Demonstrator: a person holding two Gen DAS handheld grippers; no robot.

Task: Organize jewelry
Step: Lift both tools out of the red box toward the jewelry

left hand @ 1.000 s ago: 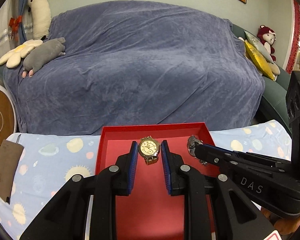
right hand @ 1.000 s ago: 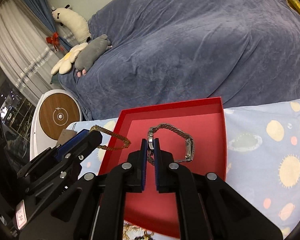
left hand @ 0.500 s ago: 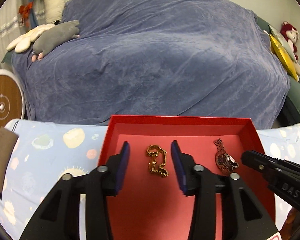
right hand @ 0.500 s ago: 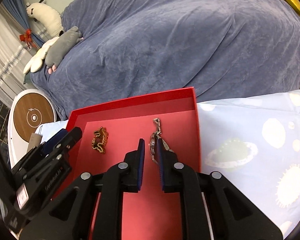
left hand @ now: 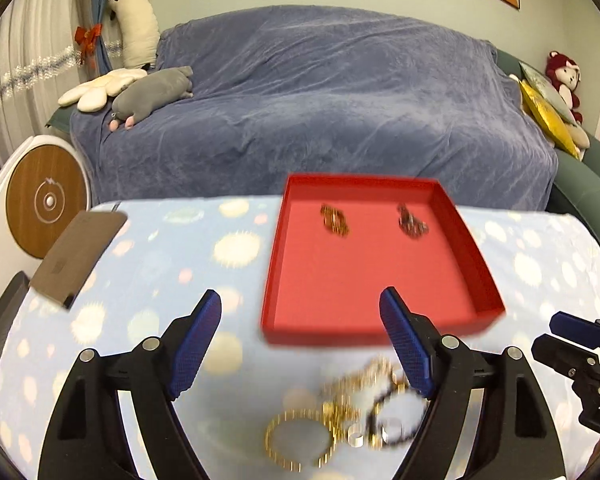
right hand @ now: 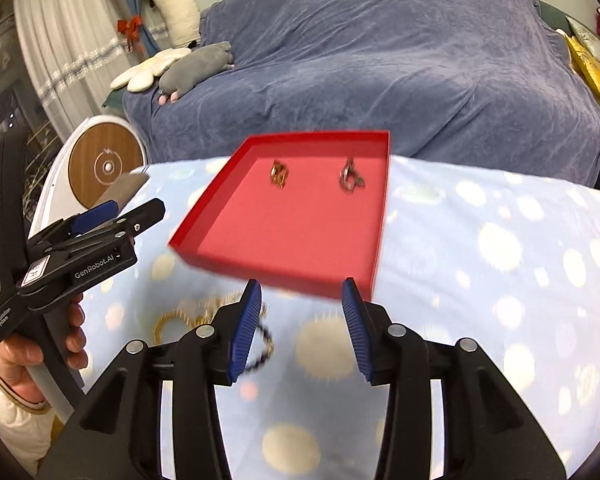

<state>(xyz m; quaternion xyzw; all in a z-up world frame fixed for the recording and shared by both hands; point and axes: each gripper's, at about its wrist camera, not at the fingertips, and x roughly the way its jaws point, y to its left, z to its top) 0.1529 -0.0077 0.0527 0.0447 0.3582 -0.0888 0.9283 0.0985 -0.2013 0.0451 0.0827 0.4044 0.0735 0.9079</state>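
A red tray (left hand: 372, 324) (right hand: 204, 248) lies on the patterned cloth. Inside it, at the far end, rest a gold watch (left hand: 334, 220) (right hand: 279, 173) on the left and a silver watch (left hand: 411, 222) (right hand: 351, 178) on the right. My left gripper (left hand: 300, 332) hangs over the tray's near edge, its jaws opening wide with nothing between them. My right gripper (right hand: 300, 320) is pulled back from the tray's near right corner, jaws also opening and empty. A blurred heap of gold bangles and chains (left hand: 352, 416) (right hand: 204, 320) lies in front of the tray.
A sofa under a blue blanket (left hand: 320, 92) stands behind the table with plush toys (left hand: 140, 88) on it. A brown flat case (left hand: 78, 252) lies at the table's left edge. A round white and wood device (left hand: 46, 200) stands at the left. A hand (right hand: 28, 352) holds the left gripper.
Both grippers let go of their watches, which now lie in the tray. Both have opened and pulled back toward the near side, bringing the jewelry heap into view.
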